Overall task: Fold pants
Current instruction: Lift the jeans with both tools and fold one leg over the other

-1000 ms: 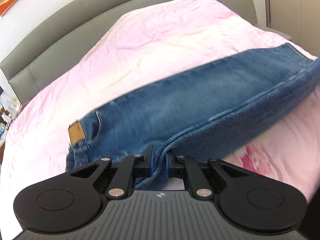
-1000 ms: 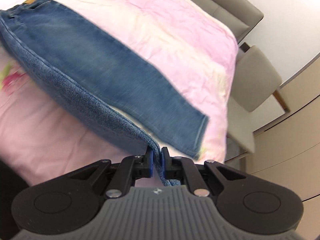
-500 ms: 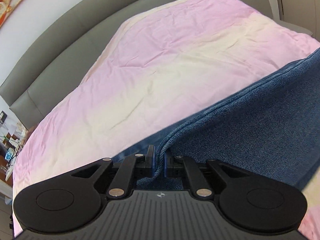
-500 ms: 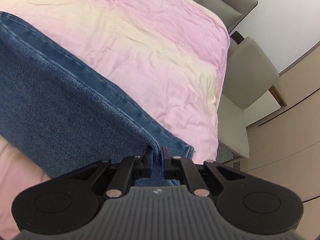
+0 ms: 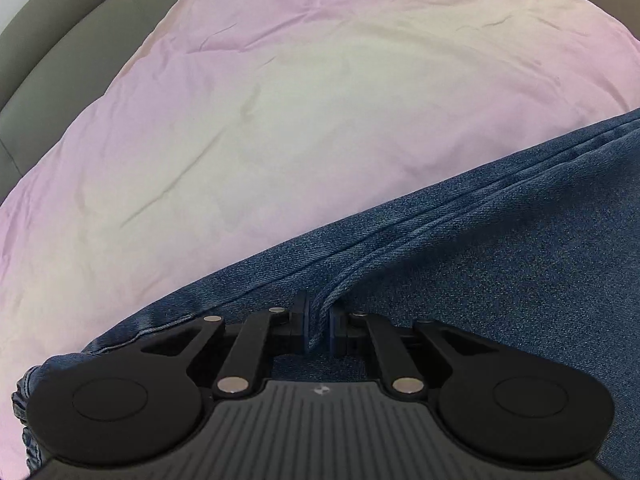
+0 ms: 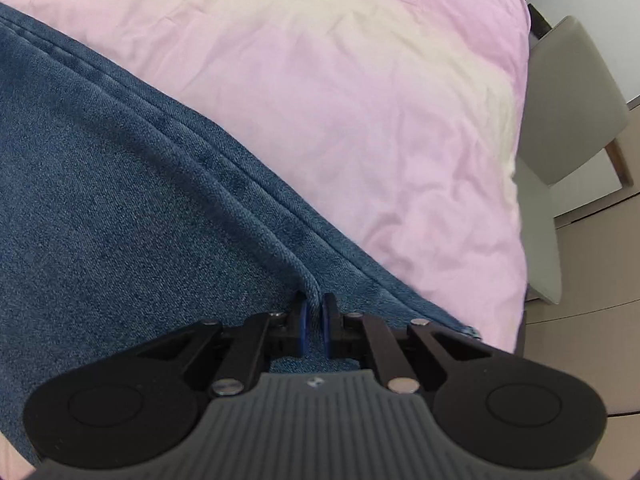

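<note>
Headboard (image 5: pixel 48 52) in left view, chair (image 6: pixel 572 108) in right view

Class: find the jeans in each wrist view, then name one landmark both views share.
Left wrist view: jeans fill the lower right, edge pinched in the left tongs.
Right wrist view: jeans fill the lower left, pinched in the right tongs.
Shared landmark: pink bedcover.
</note>
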### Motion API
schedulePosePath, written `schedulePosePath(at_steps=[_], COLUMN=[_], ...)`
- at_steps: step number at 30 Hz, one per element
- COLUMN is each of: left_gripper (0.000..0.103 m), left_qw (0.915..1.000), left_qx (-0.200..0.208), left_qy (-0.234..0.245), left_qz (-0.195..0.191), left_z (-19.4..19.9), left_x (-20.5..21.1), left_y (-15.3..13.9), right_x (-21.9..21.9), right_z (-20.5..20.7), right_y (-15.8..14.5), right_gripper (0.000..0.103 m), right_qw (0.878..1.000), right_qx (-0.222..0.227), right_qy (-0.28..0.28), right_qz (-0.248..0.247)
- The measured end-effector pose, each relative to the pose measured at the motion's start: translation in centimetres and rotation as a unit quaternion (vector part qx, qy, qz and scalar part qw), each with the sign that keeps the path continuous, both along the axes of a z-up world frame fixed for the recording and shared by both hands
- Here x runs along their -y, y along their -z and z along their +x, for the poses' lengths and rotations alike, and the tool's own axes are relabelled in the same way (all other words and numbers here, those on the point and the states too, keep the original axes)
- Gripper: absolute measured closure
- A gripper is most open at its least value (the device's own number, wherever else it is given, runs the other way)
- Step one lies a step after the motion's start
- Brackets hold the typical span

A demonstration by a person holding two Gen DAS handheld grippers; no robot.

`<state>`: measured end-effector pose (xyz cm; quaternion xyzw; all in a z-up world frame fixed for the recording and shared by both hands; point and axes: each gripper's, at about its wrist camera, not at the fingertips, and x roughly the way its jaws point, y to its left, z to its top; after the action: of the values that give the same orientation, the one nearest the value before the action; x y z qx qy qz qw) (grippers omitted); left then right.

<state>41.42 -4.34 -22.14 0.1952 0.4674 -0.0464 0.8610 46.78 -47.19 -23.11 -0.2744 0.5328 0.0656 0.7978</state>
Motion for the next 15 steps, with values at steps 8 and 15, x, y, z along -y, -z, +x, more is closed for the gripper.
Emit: schedulePosePath(at_steps=[8, 15], left_gripper=[0.094, 0.088], left_qw=[0.9991, 0.9999], left_qx=[0.039, 0.011], left_qy=[0.003, -0.002], left_qz=[-0.015, -0.005], left_z=[-0.1, 1.5], left_x=[-1.2, -0.6], left_y=[-3.9, -0.6], right_x=[0.7, 1.0], right_z=[0.5, 3.4], right_y=[-4.7, -1.0], right_gripper=[0.102, 0.101], right_qw=[0.998, 0.998], right_qx=[0.056, 0.015], right_qy=[0.018, 0.059], right_qz=[0.018, 0.026])
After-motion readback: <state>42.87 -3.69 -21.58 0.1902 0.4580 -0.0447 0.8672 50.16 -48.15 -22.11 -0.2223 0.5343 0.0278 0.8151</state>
